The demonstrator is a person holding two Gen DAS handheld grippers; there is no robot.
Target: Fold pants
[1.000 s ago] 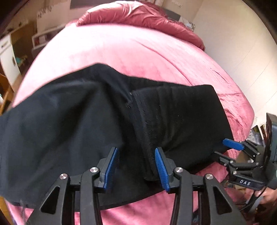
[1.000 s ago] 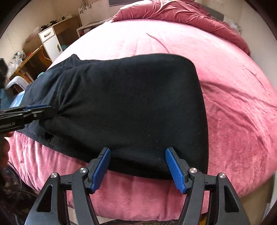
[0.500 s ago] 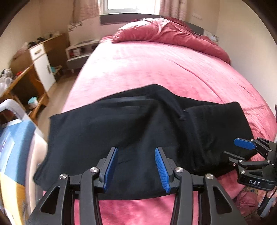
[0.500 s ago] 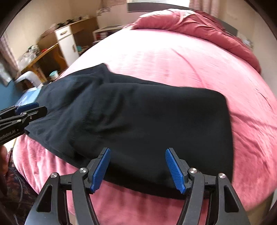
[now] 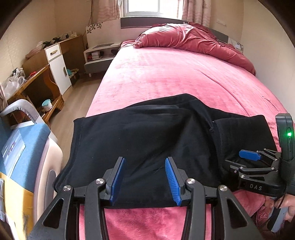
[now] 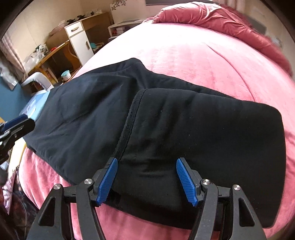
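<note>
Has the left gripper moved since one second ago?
Yes. The left gripper pulled back from the black pants: they look smaller now, and the window has come into view.

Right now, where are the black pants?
The black pants lie across the near end of the pink bed, one end hanging over its edge on the left of the left wrist view, under both grippers.

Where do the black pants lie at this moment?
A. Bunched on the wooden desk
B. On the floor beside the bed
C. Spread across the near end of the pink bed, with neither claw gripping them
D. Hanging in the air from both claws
C: the black pants lie flat on the pink bed, and the left claw and right claw both stand open above the cloth.
</note>
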